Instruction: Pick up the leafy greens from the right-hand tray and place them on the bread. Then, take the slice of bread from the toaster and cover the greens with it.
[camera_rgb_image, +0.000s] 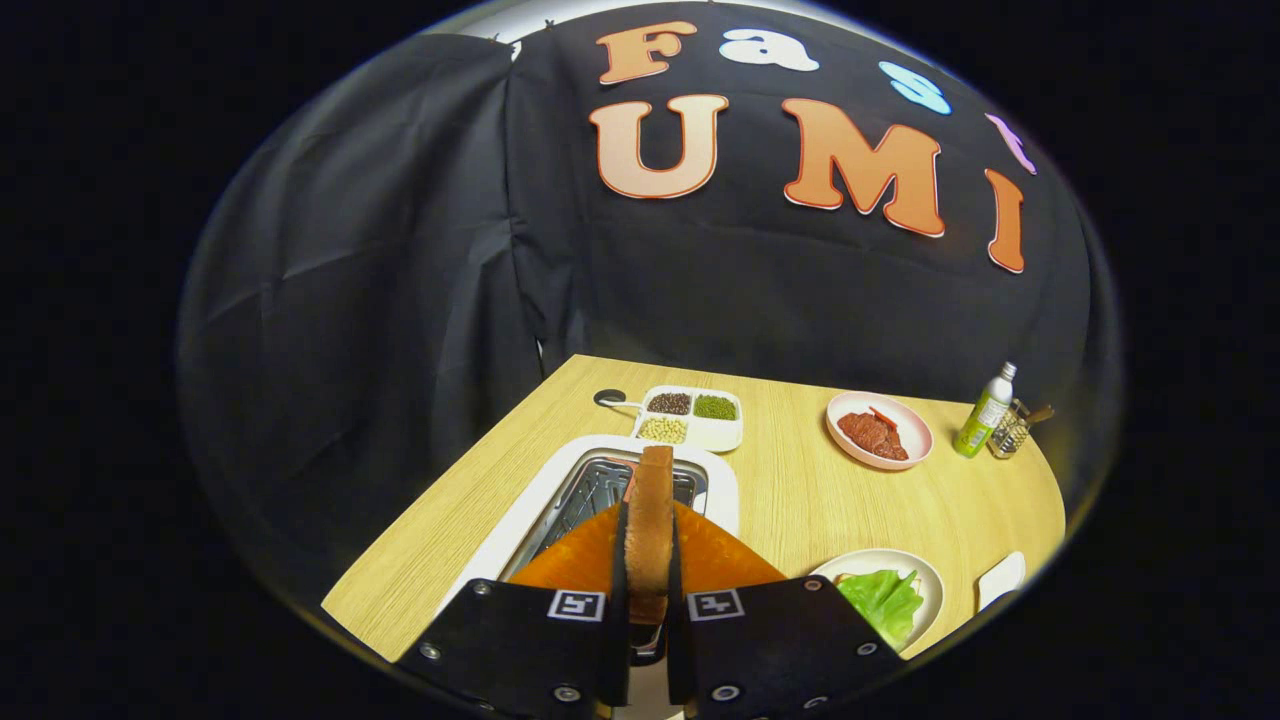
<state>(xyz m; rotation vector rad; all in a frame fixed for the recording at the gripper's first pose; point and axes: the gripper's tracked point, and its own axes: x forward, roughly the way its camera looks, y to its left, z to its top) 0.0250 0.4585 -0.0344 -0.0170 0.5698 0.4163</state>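
Observation:
My gripper (650, 560) is shut on a slice of bread (652, 520), held upright on its edge between both fingers. The slice hangs just above the slot of the white toaster (560, 480), which lies straight ahead of the fingers. To the right of the fingers stands a white plate (925, 575) with leafy greens (882, 600) lying on top of a bread slice whose edge peeks out at the plate's left side.
Beyond the toaster sits a white divided dish (725, 435) of beans and grains. A pink plate (905, 420) with meat lies further right, then a small bottle (985, 412) and a wire holder (1015, 430). A white tray edge (1000, 578) shows at the table's right rim.

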